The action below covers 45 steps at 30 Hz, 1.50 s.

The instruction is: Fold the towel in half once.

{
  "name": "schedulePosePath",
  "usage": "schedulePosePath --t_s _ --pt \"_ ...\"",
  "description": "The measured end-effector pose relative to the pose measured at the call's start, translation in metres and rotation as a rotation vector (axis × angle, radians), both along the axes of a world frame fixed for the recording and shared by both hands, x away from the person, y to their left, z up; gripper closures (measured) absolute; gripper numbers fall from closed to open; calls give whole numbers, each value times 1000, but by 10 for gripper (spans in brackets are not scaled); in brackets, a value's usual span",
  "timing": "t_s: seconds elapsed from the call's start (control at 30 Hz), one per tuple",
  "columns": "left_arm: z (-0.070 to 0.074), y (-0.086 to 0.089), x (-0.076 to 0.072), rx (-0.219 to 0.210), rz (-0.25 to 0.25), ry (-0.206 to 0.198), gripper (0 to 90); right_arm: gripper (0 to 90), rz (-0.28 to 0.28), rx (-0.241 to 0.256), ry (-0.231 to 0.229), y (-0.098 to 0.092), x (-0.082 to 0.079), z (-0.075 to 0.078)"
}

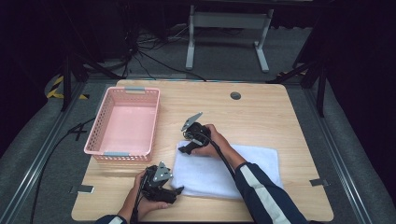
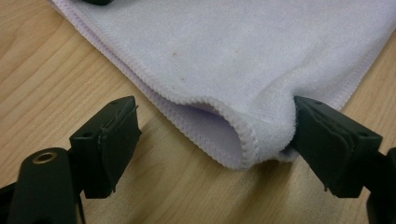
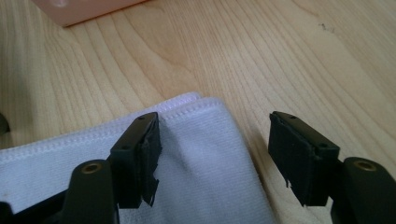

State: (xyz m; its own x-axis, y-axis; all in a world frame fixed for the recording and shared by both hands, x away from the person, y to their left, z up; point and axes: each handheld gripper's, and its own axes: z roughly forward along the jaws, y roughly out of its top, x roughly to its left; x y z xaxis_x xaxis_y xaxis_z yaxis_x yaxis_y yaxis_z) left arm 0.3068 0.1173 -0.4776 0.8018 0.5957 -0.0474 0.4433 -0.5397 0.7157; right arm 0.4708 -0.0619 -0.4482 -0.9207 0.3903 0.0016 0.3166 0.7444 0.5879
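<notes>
While both tools gape, left tool (image 2: 212,140) at towel (image 2: 233,51) corner, right tool (image 3: 215,158) over another corner.

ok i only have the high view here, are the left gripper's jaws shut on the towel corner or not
Observer: Not shut. In the left gripper view the left gripper is open, with the towel corner humped up between its jaws.
Operator: is either jaw touching the cloth
Observer: The jaw at the right of that view presses against the raised fold; the other stands apart from it over bare table.
Operator: and the right gripper
Observer: Open too. In the right gripper view the right gripper straddles the towel's far corner, one jaw over the cloth, the other over bare wood.
Operator: anything beyond that corner
Observer: The edge of the pink basket, apart from the towel.
</notes>
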Motion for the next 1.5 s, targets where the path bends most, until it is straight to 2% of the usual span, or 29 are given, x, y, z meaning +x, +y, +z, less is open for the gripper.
schedulePosePath --t_s 0.1,0.17,0.4,0.5,0.7,0.73,0.77,0.83,0.9,0.93,0.97,1.0,1.03,1.1,1.17,1.2,1.27,1.3,1.4,1.5 --pt "0 -1 0 -3 -3 -1 181 354 2 20 22 0 0 0" --pt "0 -1 0 -7 -11 -1 196 351 -3 10 23 1 0 -1" --pt "0 -5 -2 -4 -17 1 200 350 -17 48 36 -3 1 0" --pt "0 -4 -2 -5 -22 -5 216 335 -20 41 28 -1 2 -2" --pt "1 -6 -2 0 -28 -3 243 243 -22 22 30 3 8 -6" --pt "1 -7 -1 -6 -33 -9 275 243 -23 25 43 3 9 -6" --pt "2 -8 -2 -6 -25 -5 308 253 -6 26 36 3 10 -6" --pt "2 -8 -1 -7 -37 -10 350 371 30 24 50 4 10 -5" --pt "3 -8 -1 -13 -37 -9 439 568 93 34 76 5 8 -3" --pt "3 -8 -1 -13 -37 -9 482 568 93 34 76 5 8 -3" --pt "3 -8 -1 -15 -38 -13 482 587 90 34 83 5 7 -3" --pt "4 -8 -1 -10 -33 -7 541 643 94 36 94 5 6 -2" --pt "3 -9 0 -29 -30 -9 594 685 100 43 113 6 6 -3" --pt "3 -9 0 -29 -28 -11 661 751 106 36 120 6 5 -2" --pt "3 -10 -2 -25 -21 -16 729 775 118 21 103 9 2 0" --pt "3 -10 -3 -28 -14 -17 745 780 116 10 90 10 1 1" --pt "5 -6 -4 -6 -18 -19 760 783 136 -4 67 15 -4 4" --pt "7 -3 -6 -10 -9 -17 760 784 147 1 54 18 -5 5" --pt "16 10 -14 -13 12 -53 760 783 161 26 34 28 -9 11" --pt "29 20 -20 -19 15 -105 760 782 179 71 7 36 -14 25"
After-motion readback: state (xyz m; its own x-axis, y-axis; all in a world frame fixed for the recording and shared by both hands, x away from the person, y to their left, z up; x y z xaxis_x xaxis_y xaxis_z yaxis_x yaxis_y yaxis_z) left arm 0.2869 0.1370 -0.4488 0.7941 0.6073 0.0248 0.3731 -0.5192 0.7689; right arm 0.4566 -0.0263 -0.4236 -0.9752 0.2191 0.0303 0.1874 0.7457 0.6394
